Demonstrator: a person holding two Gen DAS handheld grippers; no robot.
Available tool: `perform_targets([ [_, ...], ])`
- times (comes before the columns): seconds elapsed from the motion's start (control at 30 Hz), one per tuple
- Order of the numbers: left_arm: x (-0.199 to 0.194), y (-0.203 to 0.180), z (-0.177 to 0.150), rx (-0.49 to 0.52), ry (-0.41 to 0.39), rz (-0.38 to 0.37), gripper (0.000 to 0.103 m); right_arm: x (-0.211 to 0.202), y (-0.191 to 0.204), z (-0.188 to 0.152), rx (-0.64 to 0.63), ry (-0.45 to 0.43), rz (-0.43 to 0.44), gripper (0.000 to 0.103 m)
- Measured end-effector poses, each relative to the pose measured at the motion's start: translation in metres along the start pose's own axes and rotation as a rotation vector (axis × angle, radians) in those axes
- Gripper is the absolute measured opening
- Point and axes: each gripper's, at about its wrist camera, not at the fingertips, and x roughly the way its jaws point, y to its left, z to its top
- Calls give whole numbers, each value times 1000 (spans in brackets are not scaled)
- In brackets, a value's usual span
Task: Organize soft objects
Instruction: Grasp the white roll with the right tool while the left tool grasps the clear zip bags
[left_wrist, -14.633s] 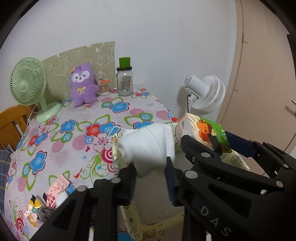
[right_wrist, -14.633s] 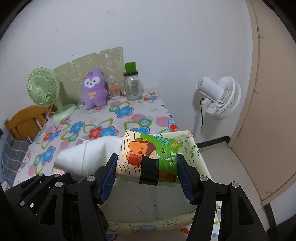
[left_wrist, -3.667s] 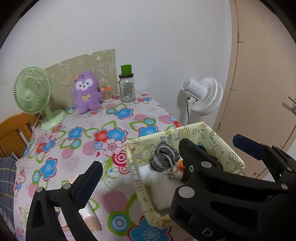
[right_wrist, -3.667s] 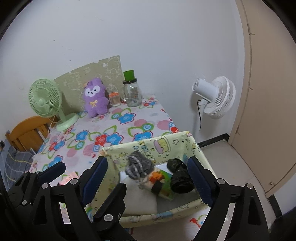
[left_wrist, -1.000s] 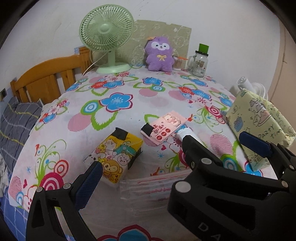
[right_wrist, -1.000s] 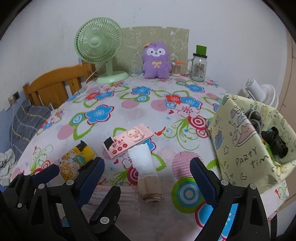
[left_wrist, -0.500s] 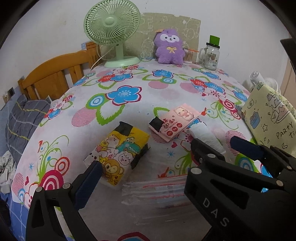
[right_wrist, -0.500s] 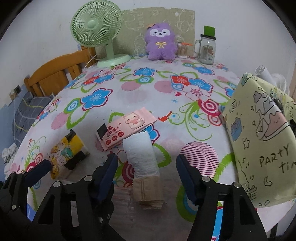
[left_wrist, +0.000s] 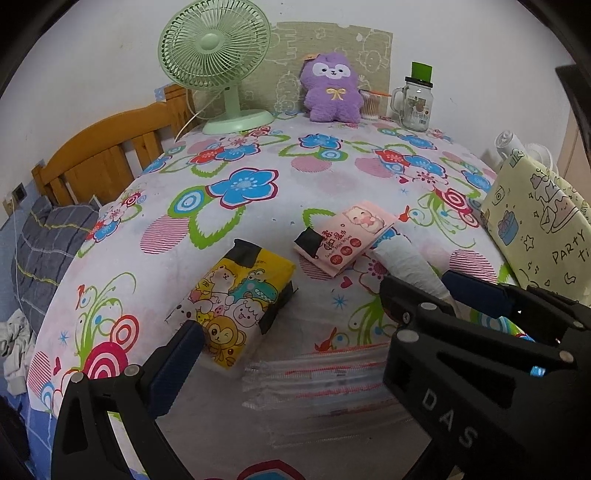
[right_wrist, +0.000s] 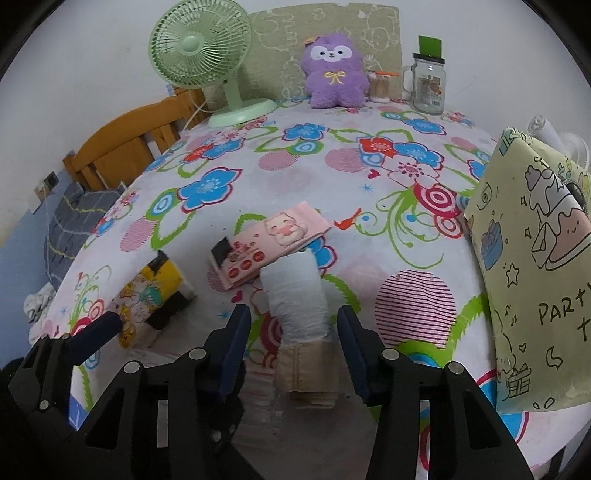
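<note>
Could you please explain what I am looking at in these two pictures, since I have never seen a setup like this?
There is no robot here: a person holds a pair of tongs in each hand, and a fisheye camera on each looks forward along its two fingers. One picture comes from the left tongs, the other from the right tongs. Both are open and hold nothing. The right ones straddle a white roll without gripping it. On the flowered tablecloth also lie a yellow cartoon tissue pack, a pink wipes pack and clear zip bags. At the right stands a pale yellow fabric bin, where soft items go. At the back are a green fan, a purple plush and a glass jar.
</note>
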Motion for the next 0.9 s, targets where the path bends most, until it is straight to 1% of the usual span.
perform_targets([
  [0.1,1,-1,0,8,0,4,103,4,-3,2,6,15,-2,52],
  [0.13,2,-1,0,11,0,4,103,5,-3,2,4,20,-4,50],
  [0.17,2,-1,0,13,-1,4,103,6,-3,2,-1,23,-8,44],
  [0.2,2,-1,0,12,-3,7,103,7,-2,3,-9,29,-16,30],
  [0.23,2,-1,1,8,-1,7,103,8,-1,3,-19,37,-30,26],
  [0.27,3,-1,1,4,1,7,103,8,-1,3,-23,33,-31,25],
  [0.33,2,-1,1,5,-1,10,103,8,-3,2,-15,31,-17,23],
  [0.47,-1,1,2,-15,-9,-8,103,1,-3,2,-17,3,-10,21],
  [0.57,-9,2,3,-29,-25,-36,103,-9,-1,3,-25,-27,-12,20],
  [0.83,-26,-3,0,-49,-51,-51,103,-35,4,-2,-43,-76,-18,20],
  [0.9,-27,-3,-3,-72,-51,-57,103,-39,4,-4,-48,-85,-23,20],
])
